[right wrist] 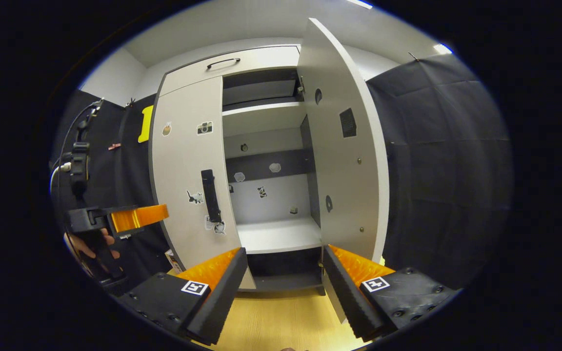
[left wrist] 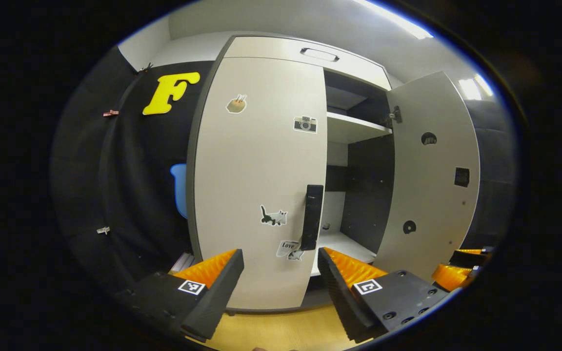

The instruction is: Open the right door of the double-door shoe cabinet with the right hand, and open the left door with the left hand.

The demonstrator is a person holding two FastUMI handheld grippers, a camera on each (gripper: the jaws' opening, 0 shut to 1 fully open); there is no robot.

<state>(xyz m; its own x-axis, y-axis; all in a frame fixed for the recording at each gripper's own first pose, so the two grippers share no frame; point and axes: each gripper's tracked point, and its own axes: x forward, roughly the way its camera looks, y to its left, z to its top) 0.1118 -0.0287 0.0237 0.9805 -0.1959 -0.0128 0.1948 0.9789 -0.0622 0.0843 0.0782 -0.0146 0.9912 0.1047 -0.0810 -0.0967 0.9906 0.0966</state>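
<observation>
The right door (right wrist: pixel 347 146) of the shoe cabinet (left wrist: pixel 281 48) already stands swung wide, so half the task looks done. In the right gripper view, your right tool (right wrist: pixel 283 287) hangs free with its fingers spread wide and nothing between them. The open door's edge stands just ahead of its right-hand finger, and the bare shelves (right wrist: pixel 278 234) of the cabinet lie straight in front.

The left door (left wrist: pixel 256 180) is closed. In the left gripper view, your left tool (left wrist: pixel 281 287) faces this door, fingers wide apart and holding nothing. The dark upright handle (left wrist: pixel 311 217) on the door sits just above the gap between the fingers, a little toward the right-hand one, close to the door's free edge. It is near but not touched. A few small stickers dot the door around it.

In the right gripper view, your left tool (right wrist: pixel 137 217) also appears off to the left, held by a hand (right wrist: pixel 86 246), short of the closed door.

The step in hand seems to be the approach to the left door. The next move likely calls for bringing the left tool forward and slightly up until the handle lies between the fingers, closing on it firmly, then pulling back in an arc toward the left, following the hinge side. Keep the right tool clear of that swing.
</observation>
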